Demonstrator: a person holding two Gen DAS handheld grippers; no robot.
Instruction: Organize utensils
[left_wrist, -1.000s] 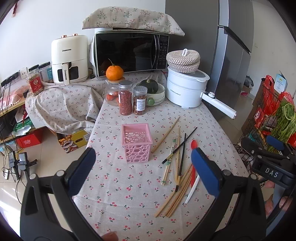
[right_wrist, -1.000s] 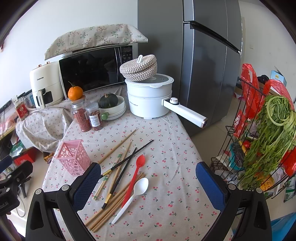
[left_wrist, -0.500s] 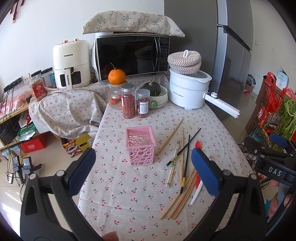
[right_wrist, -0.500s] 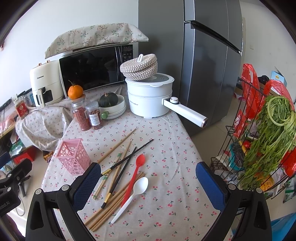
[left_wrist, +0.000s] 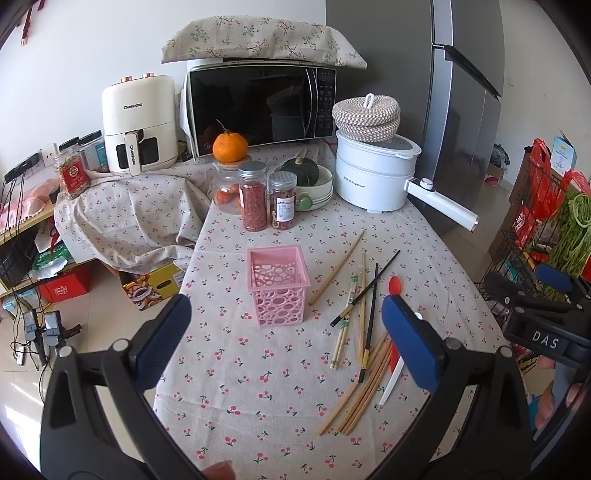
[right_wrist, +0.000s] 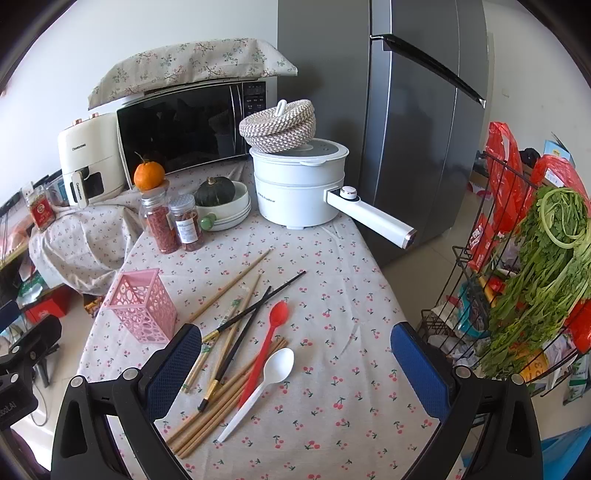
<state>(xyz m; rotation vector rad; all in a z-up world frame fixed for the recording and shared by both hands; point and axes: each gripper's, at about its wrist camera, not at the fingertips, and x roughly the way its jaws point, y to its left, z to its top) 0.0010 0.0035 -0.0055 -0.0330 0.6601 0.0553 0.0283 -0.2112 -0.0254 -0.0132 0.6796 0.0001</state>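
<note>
This is a home kitchen. At the upper middle of the left wrist view a microwave (left_wrist: 258, 107) sits under a floral cloth, with a white air fryer (left_wrist: 138, 123) to its left and a tall grey fridge (left_wrist: 461, 110) at the upper right. On the worktop (left_wrist: 258, 369), covered in a cherry-print cloth, stand food jars (left_wrist: 253, 195), a mandarin (left_wrist: 230, 147) and a white electric pot (left_wrist: 373, 177). At the right edge of the right wrist view, a wire rack (right_wrist: 480, 258) holds leafy greens (right_wrist: 546, 266) and red bags.

Scattered utensils (right_wrist: 251, 347) beside upright pink holder (right_wrist: 142, 306)
</note>
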